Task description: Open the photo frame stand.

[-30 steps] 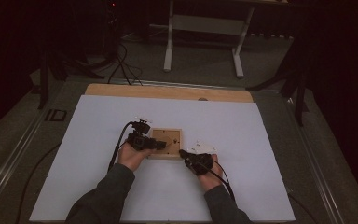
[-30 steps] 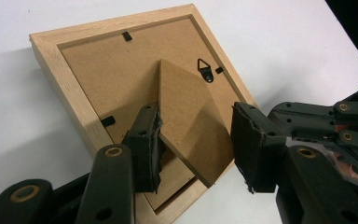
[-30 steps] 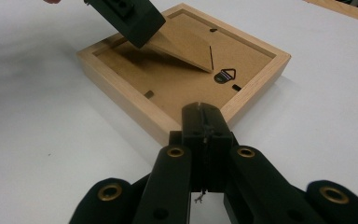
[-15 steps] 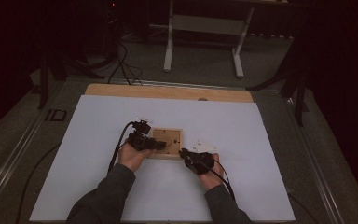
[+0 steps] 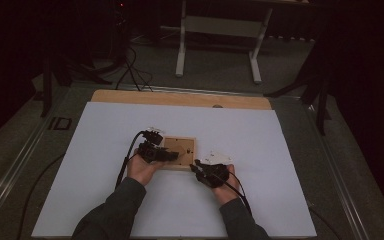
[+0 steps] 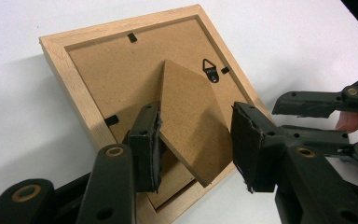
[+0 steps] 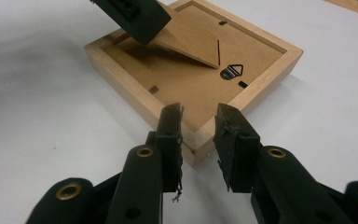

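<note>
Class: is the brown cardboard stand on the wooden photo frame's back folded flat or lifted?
Lifted: the brown cardboard stand angles up off the wooden photo frame.

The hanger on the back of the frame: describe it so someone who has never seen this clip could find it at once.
On the white table cover lies a wooden picture frame, face down, brown backing board up. A fold-out stand rises from the board between the left gripper jaws. Just past the stand's tip sits the hanger, a small dark metal triangle, unlike the flat black clips along the frame's edges.
</note>
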The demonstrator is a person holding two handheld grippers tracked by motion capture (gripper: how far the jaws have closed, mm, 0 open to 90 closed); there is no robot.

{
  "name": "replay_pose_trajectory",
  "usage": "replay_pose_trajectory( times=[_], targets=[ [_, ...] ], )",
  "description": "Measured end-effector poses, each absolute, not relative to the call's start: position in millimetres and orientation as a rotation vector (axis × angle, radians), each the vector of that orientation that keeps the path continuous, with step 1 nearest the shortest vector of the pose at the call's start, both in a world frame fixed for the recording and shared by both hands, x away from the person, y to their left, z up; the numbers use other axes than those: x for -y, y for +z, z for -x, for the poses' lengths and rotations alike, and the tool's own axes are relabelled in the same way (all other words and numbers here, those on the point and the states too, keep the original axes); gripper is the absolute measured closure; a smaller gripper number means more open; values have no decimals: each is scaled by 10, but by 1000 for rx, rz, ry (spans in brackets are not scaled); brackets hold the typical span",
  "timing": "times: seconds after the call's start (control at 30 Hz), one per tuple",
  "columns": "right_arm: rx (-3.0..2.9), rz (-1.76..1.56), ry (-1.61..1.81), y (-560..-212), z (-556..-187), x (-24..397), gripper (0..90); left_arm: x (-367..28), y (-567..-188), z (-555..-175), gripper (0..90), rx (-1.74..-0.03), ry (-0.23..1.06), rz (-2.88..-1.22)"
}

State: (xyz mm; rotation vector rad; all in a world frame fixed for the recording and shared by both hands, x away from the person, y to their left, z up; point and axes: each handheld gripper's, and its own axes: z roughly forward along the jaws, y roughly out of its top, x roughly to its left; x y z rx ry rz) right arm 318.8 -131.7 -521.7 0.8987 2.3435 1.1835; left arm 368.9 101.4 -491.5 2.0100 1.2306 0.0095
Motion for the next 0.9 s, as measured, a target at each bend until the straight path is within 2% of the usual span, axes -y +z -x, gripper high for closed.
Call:
replay_pose_trajectory(
  times=[0.9],
  targets=[
    [-2296, -948, 1249, -5085, -3206, 1425, 644, -968, -4910, -3473, 551, -1146, 171, -2033]
  ],
)
